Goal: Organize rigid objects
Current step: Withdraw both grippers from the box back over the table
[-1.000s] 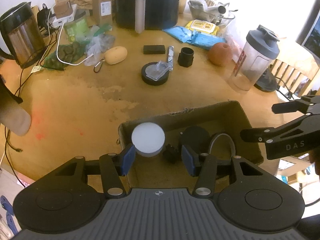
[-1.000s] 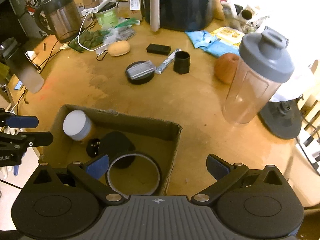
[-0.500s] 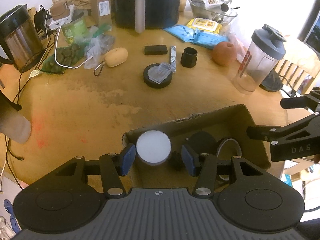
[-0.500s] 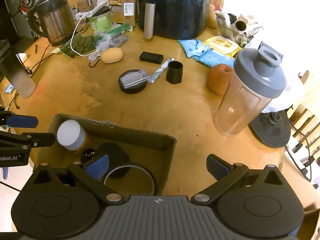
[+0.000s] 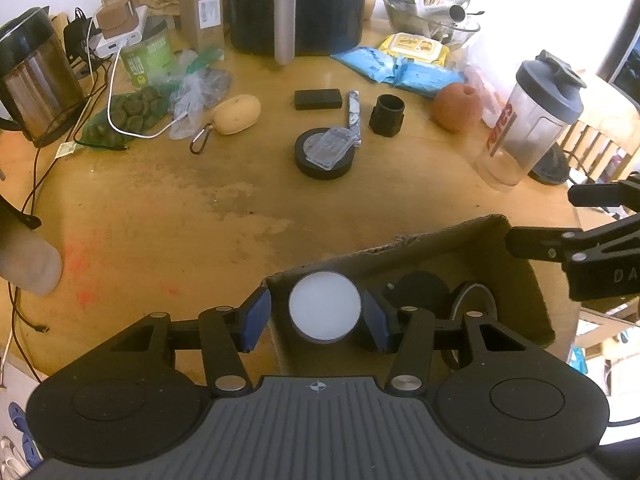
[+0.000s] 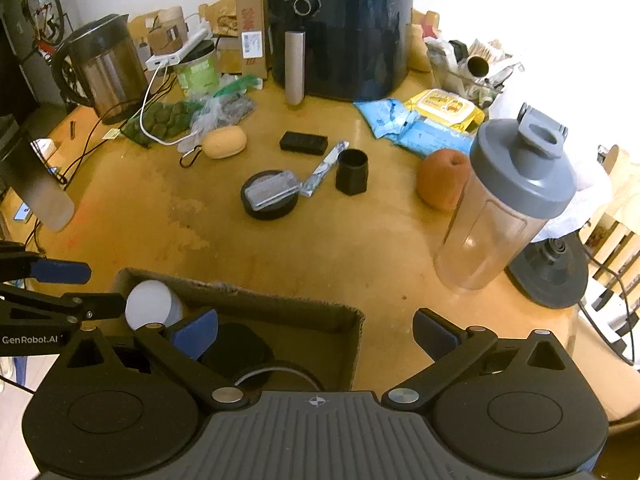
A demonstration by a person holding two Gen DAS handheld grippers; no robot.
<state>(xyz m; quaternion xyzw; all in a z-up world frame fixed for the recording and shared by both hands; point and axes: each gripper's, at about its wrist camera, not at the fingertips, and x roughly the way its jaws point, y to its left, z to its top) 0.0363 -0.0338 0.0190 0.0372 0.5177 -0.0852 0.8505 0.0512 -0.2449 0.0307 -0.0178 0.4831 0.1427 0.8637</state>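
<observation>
A cardboard box (image 5: pixel 448 236) (image 6: pixel 280 312) stands at the table's near edge. It holds a white-lidded jar (image 5: pixel 325 307) (image 6: pixel 150 307), a black round piece (image 5: pixel 418 290) (image 6: pixel 236 346) and a ring of tape (image 5: pixel 474 302) (image 6: pixel 276 374). My left gripper (image 5: pixel 316 318) is open above the box, its blue pads either side of the jar with gaps. My right gripper (image 6: pixel 316 334) is open wide over the box's right wall, empty. On the table lie a black puck with a clear case (image 5: pixel 325 152) (image 6: pixel 271 194), a black block (image 5: pixel 318 99), a black cup (image 5: pixel 386 116) (image 6: pixel 352 171) and a foil bar (image 5: pixel 353 114).
An air fryer (image 6: pixel 340 24), kettle (image 5: pixel 34 76), cables, snack bags and a potato (image 5: pixel 236 114) crowd the back. A shaker bottle (image 6: pixel 508 204) and an orange fruit (image 6: pixel 440 178) stand right. A frosted bottle (image 5: pixel 24 264) lies at the left edge.
Both grippers have drawn back and up; the table looks farther off. In the left wrist view the jar has shifted right, now between the open pads. Neither gripper took hold of anything.
</observation>
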